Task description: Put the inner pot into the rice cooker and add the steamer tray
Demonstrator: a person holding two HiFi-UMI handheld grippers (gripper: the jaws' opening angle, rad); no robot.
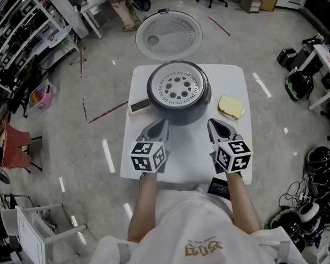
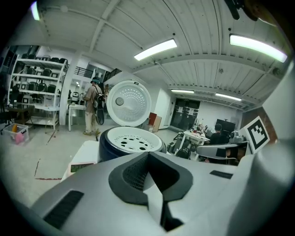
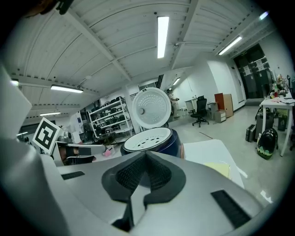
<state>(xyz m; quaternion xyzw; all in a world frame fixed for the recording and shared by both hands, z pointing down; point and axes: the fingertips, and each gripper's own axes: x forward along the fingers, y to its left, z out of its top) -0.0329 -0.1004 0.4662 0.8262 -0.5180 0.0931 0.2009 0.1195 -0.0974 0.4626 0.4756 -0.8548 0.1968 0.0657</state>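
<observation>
The dark blue rice cooker (image 1: 181, 112) stands at the back middle of the white table (image 1: 177, 161), its round lid (image 1: 169, 34) swung open behind it. A white steamer tray (image 1: 177, 88) with several holes rests in its mouth and hides whatever lies beneath; no inner pot shows. My left gripper (image 1: 159, 125) and right gripper (image 1: 213, 125) are shut and empty, just in front of the cooker on either side, apart from it. In the left gripper view the shut left gripper (image 2: 148, 155) points at the tray (image 2: 131, 138). In the right gripper view the shut right gripper (image 3: 146, 155) faces the tray (image 3: 147, 138).
A yellow sponge (image 1: 231, 107) lies on the table right of the cooker. A small dark flat device (image 1: 140, 106) sits at its left. Shelving racks (image 1: 17, 48) stand at the far left, and helmets and gear (image 1: 315, 165) at the right. A person (image 2: 94, 107) stands far off.
</observation>
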